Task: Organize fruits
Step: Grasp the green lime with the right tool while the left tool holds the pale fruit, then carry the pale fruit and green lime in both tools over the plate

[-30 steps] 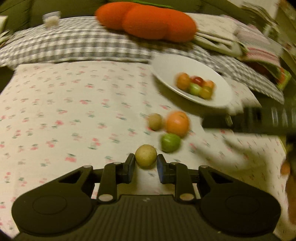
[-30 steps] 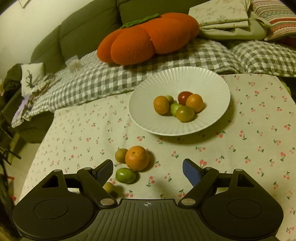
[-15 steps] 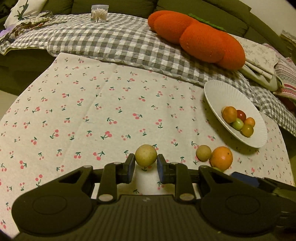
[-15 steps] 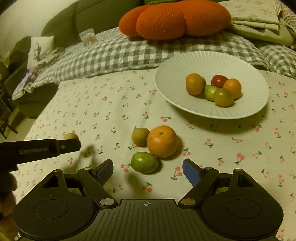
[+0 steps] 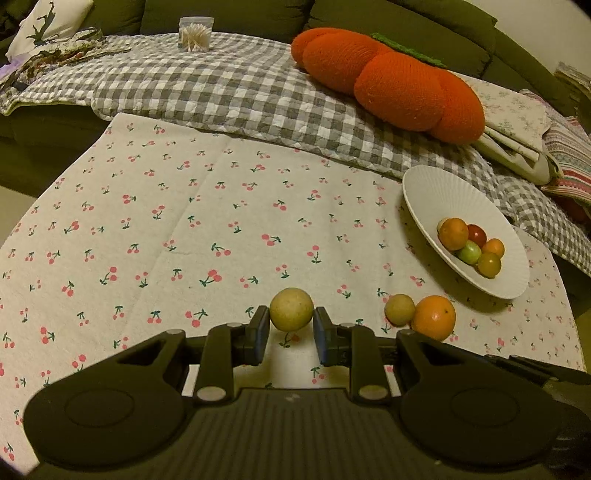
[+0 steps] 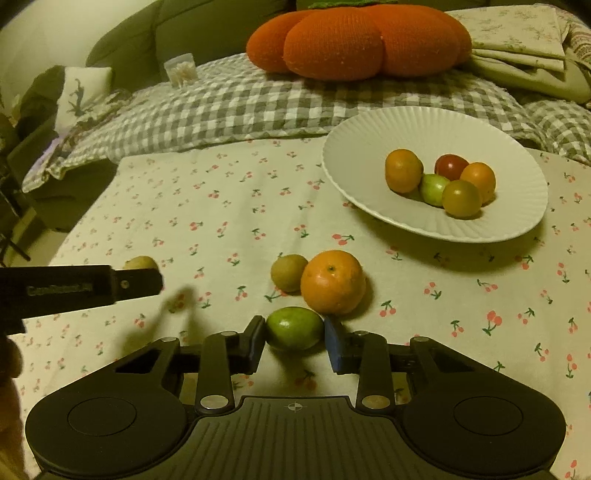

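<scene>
My left gripper (image 5: 290,314) is shut on a round yellow fruit (image 5: 291,309), held just above the cherry-print cloth. My right gripper (image 6: 294,326) is closing its jaws on a green fruit (image 6: 294,328) that lies on the cloth, and both pads touch its sides. Right behind it sit an orange (image 6: 332,282) and a small brownish-green fruit (image 6: 289,272). A white ribbed plate (image 6: 369,129) at the back right holds several small fruits. In the right wrist view the left gripper's finger (image 6: 136,282) reaches in from the left and half hides the yellow fruit (image 6: 140,263).
An orange pumpkin cushion (image 6: 354,40) lies on a grey checked blanket (image 6: 240,107) behind the table. A jar of cotton swabs (image 5: 195,32) stands at the back left, and folded cloths (image 6: 517,48) lie at the back right. The table edge drops off at the left (image 5: 22,206).
My right gripper came down to the green fruit and its wide jaws closed onto it. My left gripper swung left away from the fruit cluster, still gripping the yellow fruit.
</scene>
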